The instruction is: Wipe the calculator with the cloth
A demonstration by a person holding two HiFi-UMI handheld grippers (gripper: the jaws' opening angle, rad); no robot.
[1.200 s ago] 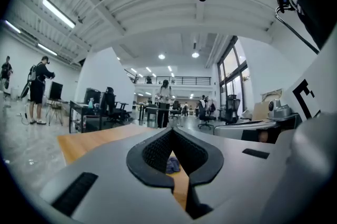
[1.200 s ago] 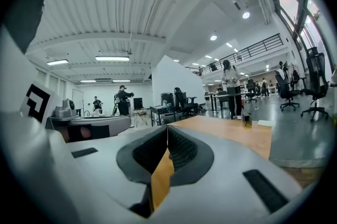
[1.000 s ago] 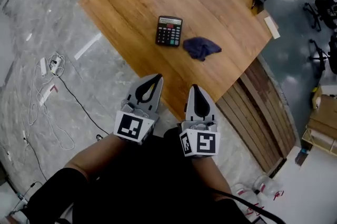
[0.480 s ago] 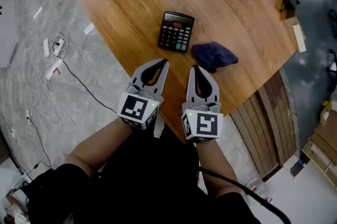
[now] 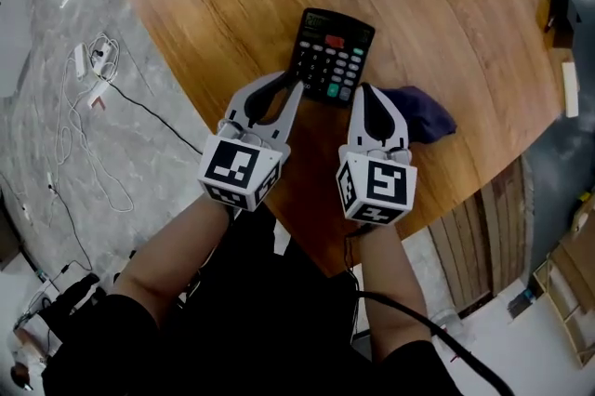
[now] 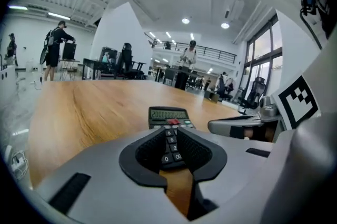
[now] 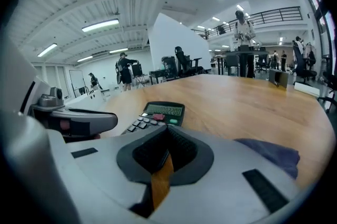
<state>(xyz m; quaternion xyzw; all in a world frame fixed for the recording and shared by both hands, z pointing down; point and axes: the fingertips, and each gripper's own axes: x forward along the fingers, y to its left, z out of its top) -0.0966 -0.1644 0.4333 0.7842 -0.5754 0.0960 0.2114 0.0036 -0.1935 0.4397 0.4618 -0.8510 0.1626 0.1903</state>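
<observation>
- Wooden table (image 5: 232,4) in an open workshop hall; grey floor with a trailing white cable (image 5: 93,106) off its 9 o'clock side.
- Calculator (image 5: 333,57) lies flat, keys up, near the table's near edge. Display lit, as the left gripper view shows (image 6: 168,115).
- Cloth (image 5: 428,115), dark blue and bunched, sits at about 4 o'clock from the calculator, close beside it. Whether they touch, I cannot tell. Nothing holds it.
- Left gripper (image 5: 296,87): tips just short of the calculator's near edge, calculator at its 12 o'clock. Jaws have just been opening and stand a little apart; nothing is between the pads, the keys only show through the gap beyond.
- Right gripper (image 5: 364,92): jaws together, empty. Calculator at its 11 o'clock, cloth at its 3 o'clock.
- Judgement: this is the approach; no wiping has begun, and the cloth must be fetched first.
- To do it well, I think:
  - the right jaws need to part before anything else, then swing toward 3 o'clock and bite a raised fold of the cloth, not the flat hem;
  - the left could pinch or pin the calculator's near corner so it does not skate on the smooth wood;
  - wipe with light pressure, away from the steadying gripper, so the keys are not mashed and the calculator is not pushed off the near edge.
</observation>
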